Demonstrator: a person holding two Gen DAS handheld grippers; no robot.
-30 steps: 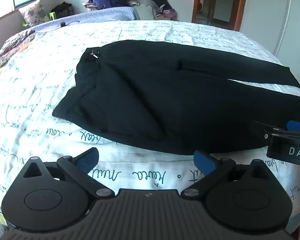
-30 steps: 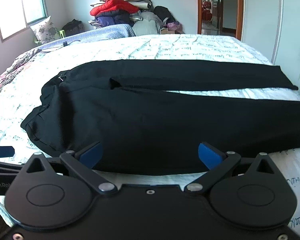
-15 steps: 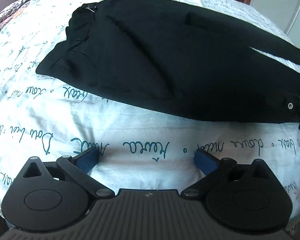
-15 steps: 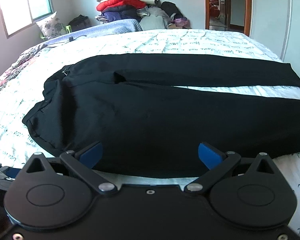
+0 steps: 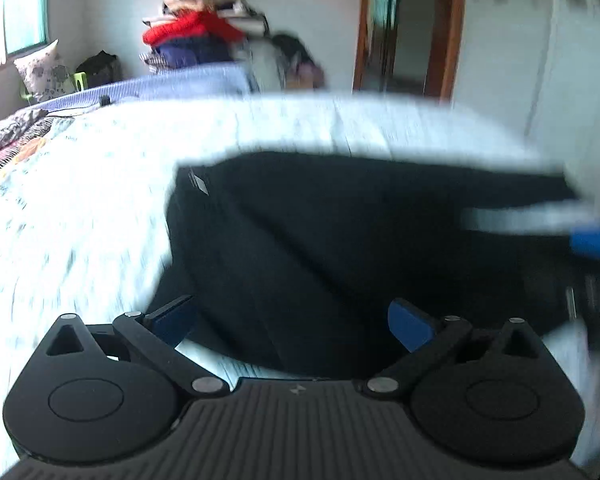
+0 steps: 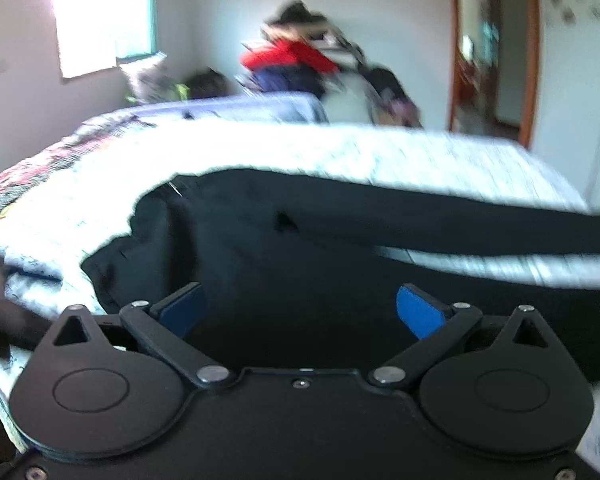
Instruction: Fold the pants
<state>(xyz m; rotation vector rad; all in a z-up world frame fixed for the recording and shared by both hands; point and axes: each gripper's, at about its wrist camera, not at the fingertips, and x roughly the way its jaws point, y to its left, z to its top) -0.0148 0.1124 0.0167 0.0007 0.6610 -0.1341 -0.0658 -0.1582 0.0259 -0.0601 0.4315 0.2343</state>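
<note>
**Black pants lying spread on the bed, both grippers hovering released at the near edge**

Left wrist view: The picture is smeared by motion blur. The black pants (image 5: 340, 248) are lying flat across the white printed bedsheet (image 5: 80, 220), waistband toward the left, legs running off to the right. The left gripper (image 5: 292, 326) is sitting low over the near hem of the fabric with its blue-padded fingers (image 5: 410, 324) spread wide apart, gripping nothing. At the right edge a blurred blue pad of the right gripper (image 5: 594, 242) is showing above the trouser leg. Behind the bed a pile of clothes (image 5: 204, 36) topped with something red is standing against the wall, a patterned pillow (image 5: 44, 72) is resting near the window, and a wooden door frame (image 5: 444, 28) is opening at the upper right.

Right wrist view: Also blurred. The pants (image 6: 340, 248) are stretching across the bedsheet (image 6: 260, 148), the two legs parting toward the right with a strip of sheet showing between them. The right gripper (image 6: 302, 314) is hovering over the nearer leg, its fingers (image 6: 418, 316) held wide and released. A window (image 6: 104, 20) is glowing at the upper left, and the pile of clothes (image 6: 292, 60) is sitting beyond the bed.
</note>
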